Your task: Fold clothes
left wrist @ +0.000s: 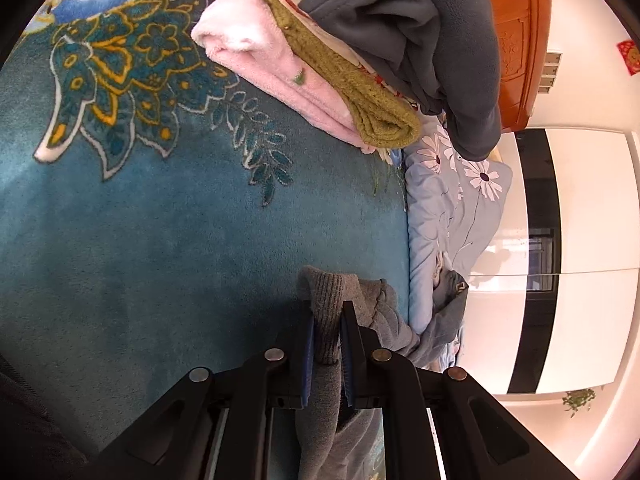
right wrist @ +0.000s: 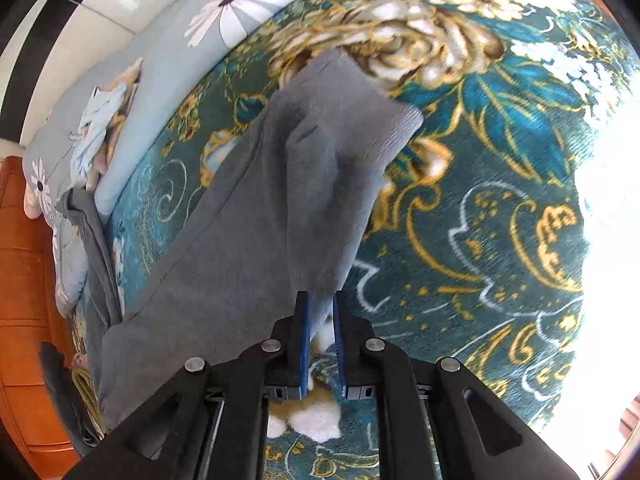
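- Left wrist view shows us the teal floral blanket (left wrist: 160, 220) covering the bed; we judge it serves as the flat folding surface, which is why the work is spread low across it.
- On that blanket, at the far end, sits a pile of clothes (left wrist: 340, 48): a pink fleece underneath, an olive knit and a dark grey fleece on top, apparently set aside from the working area.
- The grey garment (right wrist: 240, 220) lies stretched over the blanket in the right wrist view, its ribbed end lifted off the surface and slightly blurred.
- We hold it at two places, probably so a section can be carried over as one fold.
- The left gripper (left wrist: 327, 340) is nearly closed, pinching a ribbed grey cuff.
- The right gripper (right wrist: 320, 332) is likewise closed to a narrow gap on the garment's edge.
- A pale blue daisy-print quilt (left wrist: 452, 208) lines the blanket's edge, with a grey item draped beside it; we think these crowd that side.
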A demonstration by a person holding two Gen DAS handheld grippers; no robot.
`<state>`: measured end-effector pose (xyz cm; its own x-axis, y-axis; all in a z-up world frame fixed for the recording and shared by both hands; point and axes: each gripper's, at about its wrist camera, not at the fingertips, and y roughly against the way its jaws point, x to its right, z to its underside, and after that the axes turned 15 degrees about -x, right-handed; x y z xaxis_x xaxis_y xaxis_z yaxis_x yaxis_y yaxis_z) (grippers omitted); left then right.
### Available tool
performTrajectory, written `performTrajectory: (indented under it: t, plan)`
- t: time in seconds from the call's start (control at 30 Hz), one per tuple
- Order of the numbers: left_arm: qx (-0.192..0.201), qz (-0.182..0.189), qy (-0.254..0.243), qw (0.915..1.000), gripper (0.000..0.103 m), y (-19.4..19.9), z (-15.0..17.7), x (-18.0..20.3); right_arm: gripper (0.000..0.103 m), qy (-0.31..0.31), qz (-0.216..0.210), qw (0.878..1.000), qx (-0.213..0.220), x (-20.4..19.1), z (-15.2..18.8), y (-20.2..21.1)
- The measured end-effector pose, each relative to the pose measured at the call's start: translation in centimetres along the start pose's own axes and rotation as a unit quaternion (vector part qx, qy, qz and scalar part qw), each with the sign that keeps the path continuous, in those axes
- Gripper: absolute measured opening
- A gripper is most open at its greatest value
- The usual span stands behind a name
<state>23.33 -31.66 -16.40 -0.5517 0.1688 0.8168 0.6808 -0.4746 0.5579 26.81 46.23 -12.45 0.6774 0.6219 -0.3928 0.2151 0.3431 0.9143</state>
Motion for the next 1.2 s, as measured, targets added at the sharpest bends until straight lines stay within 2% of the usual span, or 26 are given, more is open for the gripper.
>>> performTrajectory:
  t: [0.03,0.07,0.13,0.33,0.4,0.5,0.57,0.6,0.63,0.7,0.8,0.9,0.97,1.07,1.17,1.2]
  plan:
    - [0.002,0.0,0.005,1.0,0.013,0.0,0.0,-0.2,0.026,-0.014,0.001,1.0,0.014,0.9,-0.4,0.5]
    - [0.002,-0.001,0.004,1.0,0.013,0.0,0.0,-0.1,0.03,-0.03,0.001,0.999,0.028,1.9,-0.7,1.1]
    - [-0.003,-0.006,-0.001,1.0,0.013,0.0,0.1,0.1,0.031,-0.075,-0.003,0.996,0.041,3.9,-1.4,1.2]
    - [-0.02,0.016,0.035,0.9991,0.018,-0.1,0.1,-0.9,0.032,-0.183,-0.117,0.974,0.064,6.9,-2.9,0.5]
    - [-0.008,0.011,0.023,0.9996,0.02,0.4,0.5,-0.4,0.035,-0.191,-0.127,0.971,0.064,6.6,-4.0,0.3]
    - [0.022,0.016,-0.014,0.9995,0.031,1.6,1.0,0.8,0.035,-0.192,-0.108,0.973,0.068,6.2,-5.1,-0.2]
    - [0.034,0.02,-0.056,0.9976,0.033,2.1,1.5,2.1,0.034,-0.196,-0.104,0.973,0.068,5.9,-5.6,-0.7]
    - [0.03,0.022,-0.077,0.9963,0.033,2.1,1.6,2.8,0.022,-0.192,-0.096,0.975,0.063,5.6,-5.9,-0.9]
    - [0.023,0.019,-0.098,0.9948,0.033,1.9,1.8,3.4,0.005,-0.186,-0.087,0.977,0.057,5.2,-6.2,-1.1]
    - [0.007,0.008,-0.137,0.9905,0.033,1.4,2.4,4.8,0.005,-0.138,-0.043,0.988,0.051,3.3,-6.9,-0.7]
    - [-0.031,-0.014,-0.173,0.9843,0.035,-0.2,3.1,6.1,0.005,-0.053,0.003,0.996,0.073,0.7,-6.9,1.4]
    - [-0.065,-0.07,-0.171,0.9807,0.036,-2.0,3.4,6.2,0.004,-0.054,0.032,0.993,0.098,1.1,-7.2,3.7]
    - [-0.085,-0.095,-0.146,0.9809,0.036,-3.1,3.1,5.4,0.004,-0.072,0.059,0.99,0.101,2.0,-7.6,4.1]
    - [-0.11,-0.108,-0.104,0.9826,0.036,-4.1,2.7,3.9,0.005,-0.087,0.1,0.988,0.077,3.4,-7.4,3.0]
    - [-0.104,-0.095,-0.095,0.9854,0.036,-3.4,2.8,3.6,0.006,-0.121,0.083,0.987,0.06,5.1,-6.5,2.0]
    - [-0.099,-0.091,-0.096,0.9863,0.037,-3.2,2.8,3.7,0.01,-0.136,0.076,0.986,0.061,5.6,-6.1,2.0]
